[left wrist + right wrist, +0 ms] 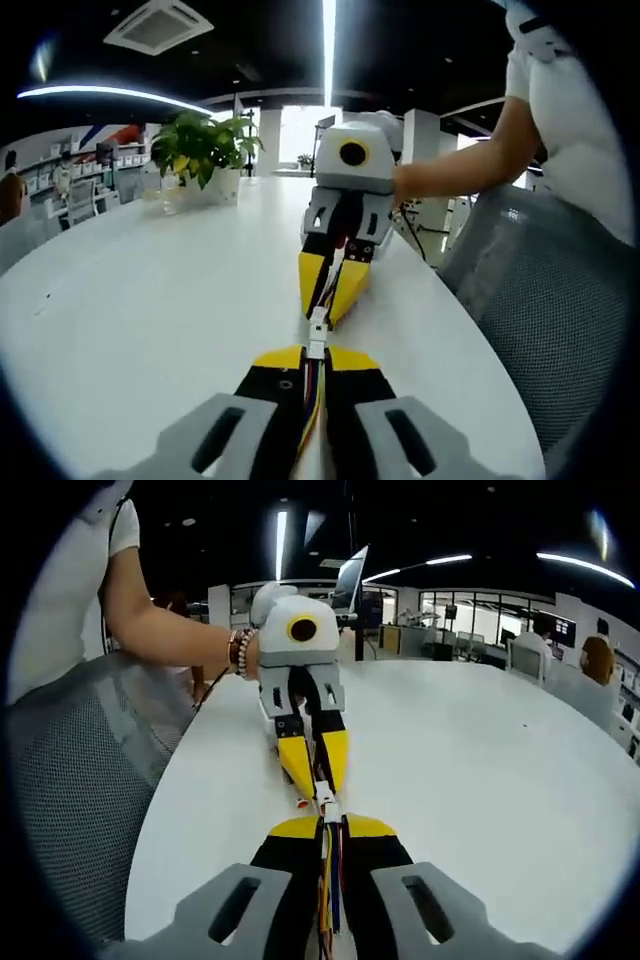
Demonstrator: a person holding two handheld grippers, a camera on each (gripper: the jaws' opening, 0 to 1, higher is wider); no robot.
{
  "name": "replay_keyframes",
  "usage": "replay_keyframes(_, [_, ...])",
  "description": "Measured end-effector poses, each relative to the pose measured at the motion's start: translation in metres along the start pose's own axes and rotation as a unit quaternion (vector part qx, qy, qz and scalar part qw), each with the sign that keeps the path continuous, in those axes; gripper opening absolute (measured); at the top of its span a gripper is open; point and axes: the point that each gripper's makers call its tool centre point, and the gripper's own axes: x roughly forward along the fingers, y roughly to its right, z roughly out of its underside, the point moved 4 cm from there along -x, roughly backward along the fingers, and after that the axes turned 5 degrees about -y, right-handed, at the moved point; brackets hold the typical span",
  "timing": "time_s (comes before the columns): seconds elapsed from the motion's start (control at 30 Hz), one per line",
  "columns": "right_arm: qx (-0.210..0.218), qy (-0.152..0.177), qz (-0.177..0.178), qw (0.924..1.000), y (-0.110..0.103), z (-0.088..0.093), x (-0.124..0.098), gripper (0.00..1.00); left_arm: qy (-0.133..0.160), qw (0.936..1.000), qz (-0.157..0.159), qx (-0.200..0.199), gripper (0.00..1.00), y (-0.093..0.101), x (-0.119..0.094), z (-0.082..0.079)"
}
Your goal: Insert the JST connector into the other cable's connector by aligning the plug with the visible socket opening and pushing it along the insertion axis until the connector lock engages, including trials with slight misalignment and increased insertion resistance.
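A round white desk (150, 300) stands in an open office with ceiling strip lights; a plant (205, 145) sits at its far side, a mesh chair (545, 300) at its edge. The 2 grippers face each other tip to tip. The left gripper (314, 352) is clamped on a cable (311, 400), the right gripper (327, 820) on another. The white connector (317, 330) spans between them, its long axis along both. A forearm (465, 165) reaches in.

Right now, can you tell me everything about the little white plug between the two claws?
The white plug is a small plastic block hanging just above the white table. Coloured wires run from it back into the left claw, which is shut on them. Its far end meets the cable held by the right claw. Whether it has clicked in is too small to tell.
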Motion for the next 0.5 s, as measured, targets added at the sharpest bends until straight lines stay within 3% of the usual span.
replay_keyframes(0.4, [-0.02, -0.024, -0.01, 0.9995, -0.0046, 0.0003, 0.0042, 0.04, -0.002, 0.9999, 0.004, 0.013, 0.0, 0.0065, 0.003, -0.0062])
replay_keyframes(0.5, [-0.022, -0.031, -0.011, 0.9992, -0.0053, 0.001, 0.0045, 0.04, -0.014, 0.9996, 0.005, 0.026, 0.0, 0.0086, 0.0051, -0.006])
